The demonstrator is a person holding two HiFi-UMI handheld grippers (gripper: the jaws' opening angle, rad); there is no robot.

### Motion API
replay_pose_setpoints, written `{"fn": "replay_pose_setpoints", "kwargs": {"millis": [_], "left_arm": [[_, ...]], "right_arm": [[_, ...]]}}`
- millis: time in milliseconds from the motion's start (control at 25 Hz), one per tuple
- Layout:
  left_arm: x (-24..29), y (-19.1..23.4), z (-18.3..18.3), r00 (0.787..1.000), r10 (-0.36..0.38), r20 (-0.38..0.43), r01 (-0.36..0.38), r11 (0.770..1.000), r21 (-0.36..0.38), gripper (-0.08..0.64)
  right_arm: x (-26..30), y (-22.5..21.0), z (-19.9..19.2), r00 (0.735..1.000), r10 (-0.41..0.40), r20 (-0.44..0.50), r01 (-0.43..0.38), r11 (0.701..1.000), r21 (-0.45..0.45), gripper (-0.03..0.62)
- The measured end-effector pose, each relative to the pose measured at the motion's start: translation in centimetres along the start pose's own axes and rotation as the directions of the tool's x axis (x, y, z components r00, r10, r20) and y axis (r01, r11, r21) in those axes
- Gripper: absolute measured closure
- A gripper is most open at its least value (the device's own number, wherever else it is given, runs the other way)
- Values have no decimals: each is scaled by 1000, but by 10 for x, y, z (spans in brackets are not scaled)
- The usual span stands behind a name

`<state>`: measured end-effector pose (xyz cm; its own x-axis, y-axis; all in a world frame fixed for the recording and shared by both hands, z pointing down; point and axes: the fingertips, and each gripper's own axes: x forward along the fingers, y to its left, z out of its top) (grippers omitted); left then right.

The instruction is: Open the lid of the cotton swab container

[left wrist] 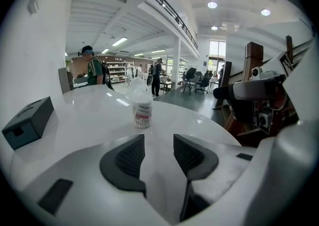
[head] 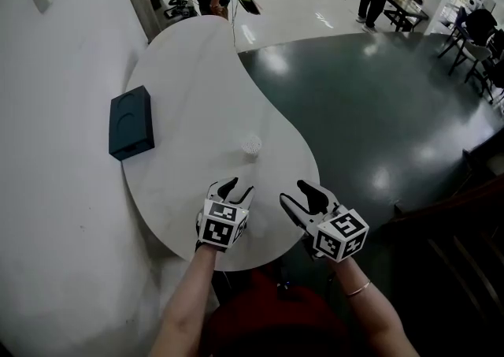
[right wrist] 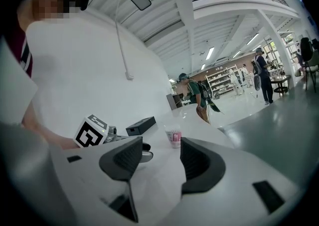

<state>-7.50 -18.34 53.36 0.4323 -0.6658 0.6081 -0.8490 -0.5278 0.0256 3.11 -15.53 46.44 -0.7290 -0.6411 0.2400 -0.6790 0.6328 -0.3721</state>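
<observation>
White table (head: 197, 95) bears the container (head: 251, 146) ahead of left gripper (head: 238, 187) and right gripper (head: 298, 194), both with jaws apart, empty.

We wore a dark red top (head: 272, 320) and a thin bracelet (head: 358, 290). Our left gripper (head: 238, 187) and right gripper (head: 298, 194) were white shells with black ribbed pads (left wrist: 130, 156) and black-and-white marker cubes (head: 223, 223).

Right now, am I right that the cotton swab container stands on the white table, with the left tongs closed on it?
Not quite: the cotton swab container does stand on the white table, but the left tongs are open and empty, short of it, as the left gripper view shows.
</observation>
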Motion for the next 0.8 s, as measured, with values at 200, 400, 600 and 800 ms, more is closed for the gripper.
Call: {"fn": "replay_pose_setpoints", "kwargs": {"millis": [200, 400, 600, 800], "left_arm": [[-17, -15, 1, 999, 23, 24, -22, 1000, -13, 414], [-39, -25, -2, 998, 46, 52, -44, 998, -38, 459], [-60, -31, -6, 993, 88, 81, -82, 994, -75, 505], [-83, -39, -4, 986, 124, 114, -114, 989, -90, 525]], "right_arm": [[-15, 11, -4, 1000, 15, 1, -15, 1000, -4, 342], [-31, 20, -4, 999, 19, 29, -19, 1000, 1, 347], [-43, 27, -3, 998, 30, 52, -29, 999, -15, 407], [-57, 37, -3, 997, 38, 69, -36, 999, -30, 450]]}}
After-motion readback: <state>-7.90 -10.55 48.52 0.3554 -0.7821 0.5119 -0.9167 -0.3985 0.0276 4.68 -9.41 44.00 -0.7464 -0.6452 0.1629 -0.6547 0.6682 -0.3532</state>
